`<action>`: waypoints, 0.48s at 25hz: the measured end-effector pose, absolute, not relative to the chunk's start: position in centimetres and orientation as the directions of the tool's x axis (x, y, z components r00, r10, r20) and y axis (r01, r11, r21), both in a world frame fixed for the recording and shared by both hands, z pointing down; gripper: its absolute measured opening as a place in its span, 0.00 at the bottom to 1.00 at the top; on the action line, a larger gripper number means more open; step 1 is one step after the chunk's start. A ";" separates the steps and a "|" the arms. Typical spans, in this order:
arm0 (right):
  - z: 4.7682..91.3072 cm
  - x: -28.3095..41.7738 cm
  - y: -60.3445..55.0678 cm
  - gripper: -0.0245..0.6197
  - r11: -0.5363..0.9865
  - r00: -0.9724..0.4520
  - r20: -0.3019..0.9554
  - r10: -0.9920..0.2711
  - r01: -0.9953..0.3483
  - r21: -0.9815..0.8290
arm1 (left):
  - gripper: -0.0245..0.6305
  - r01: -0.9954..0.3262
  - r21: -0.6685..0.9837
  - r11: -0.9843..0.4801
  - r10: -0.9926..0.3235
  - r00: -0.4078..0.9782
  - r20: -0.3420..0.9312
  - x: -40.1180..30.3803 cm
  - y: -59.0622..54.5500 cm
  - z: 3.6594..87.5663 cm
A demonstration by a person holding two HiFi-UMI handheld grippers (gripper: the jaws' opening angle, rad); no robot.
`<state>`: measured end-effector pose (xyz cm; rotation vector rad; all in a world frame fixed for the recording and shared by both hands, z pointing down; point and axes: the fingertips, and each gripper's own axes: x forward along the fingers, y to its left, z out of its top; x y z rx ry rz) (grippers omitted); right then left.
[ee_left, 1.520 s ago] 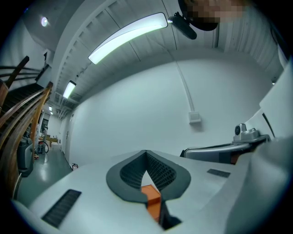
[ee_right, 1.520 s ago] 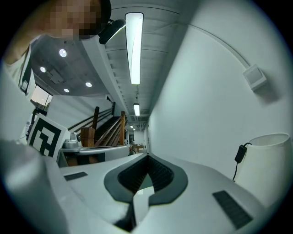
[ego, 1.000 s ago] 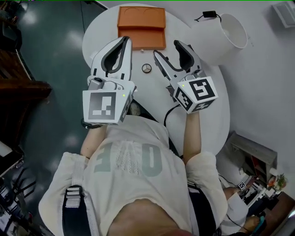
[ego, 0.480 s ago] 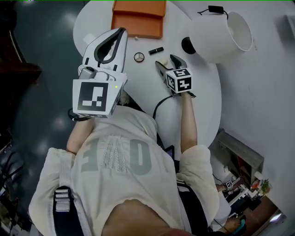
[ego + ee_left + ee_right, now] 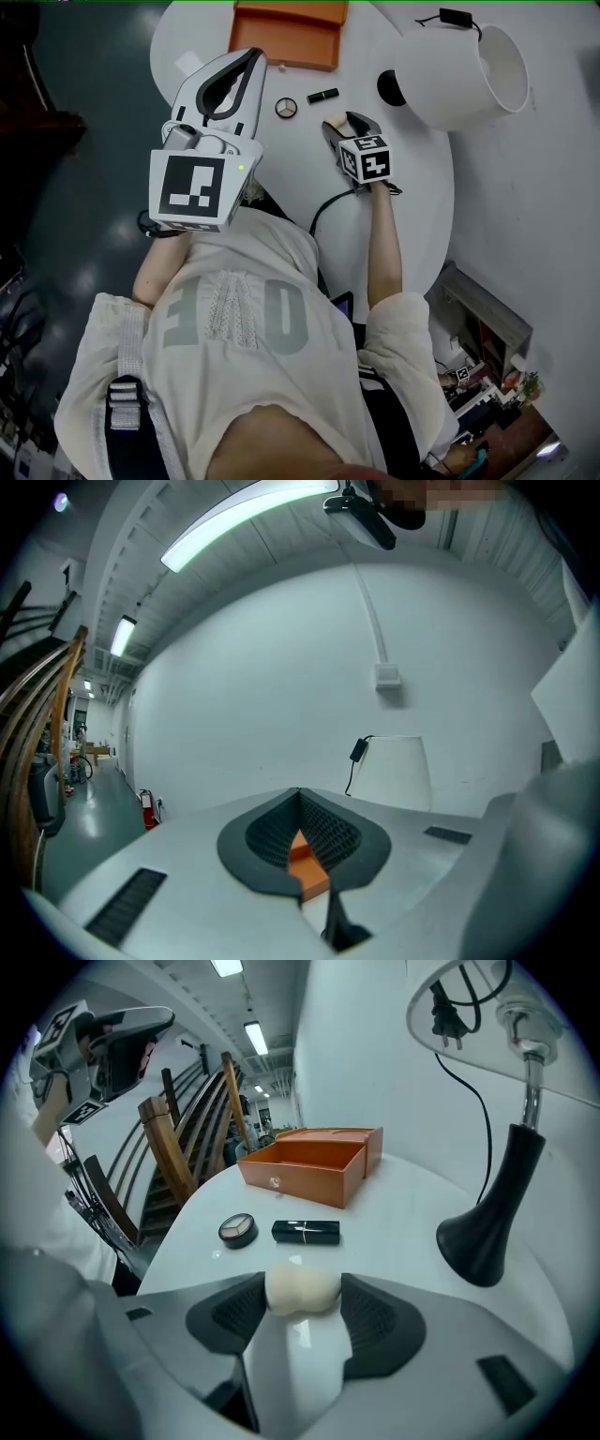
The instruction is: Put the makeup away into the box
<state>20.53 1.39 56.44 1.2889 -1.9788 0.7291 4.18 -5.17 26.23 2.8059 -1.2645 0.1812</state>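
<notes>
A cream makeup sponge lies on the white table between the pads of my right gripper. The jaws have just been closing and both pads now touch the sponge. The head view shows that right gripper pointing steeply down at the table. Just beyond the sponge lie a black lipstick and a round compact. Farther back stands the open orange box. My left gripper hovers shut and empty, left of the compact. A sliver of the orange box shows through its jaws.
A white lamp shade and its black base stand right of the right gripper, with a cord and plug behind. The round table's edge drops to dark floor on the left. Wooden chairs stand beyond it.
My right gripper has dropped from high above the table down over the sponge, tilting steeply downward. The left gripper has sunk a little and stays shut.
</notes>
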 end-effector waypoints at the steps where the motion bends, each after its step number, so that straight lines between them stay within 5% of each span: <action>1: 56.4 20.5 1.3 0.44 0.360 -0.302 0.769 -0.564 -0.927 -0.100 | 0.05 -0.749 0.005 -0.662 -0.742 0.657 0.132 4.2 -5.3 26.3; 6: 52.0 20.2 -0.1 0.41 0.340 -0.306 0.672 -0.674 -0.937 -0.086 | 0.05 -0.748 0.008 -0.664 -0.741 0.659 0.129 4.4 -5.6 26.2; 12: 36.1 15.7 -2.0 0.41 0.367 -0.361 0.307 -0.880 -0.929 -0.041 | 0.05 -0.738 0.017 -0.675 -0.732 0.672 0.109 5.1 -6.2 25.9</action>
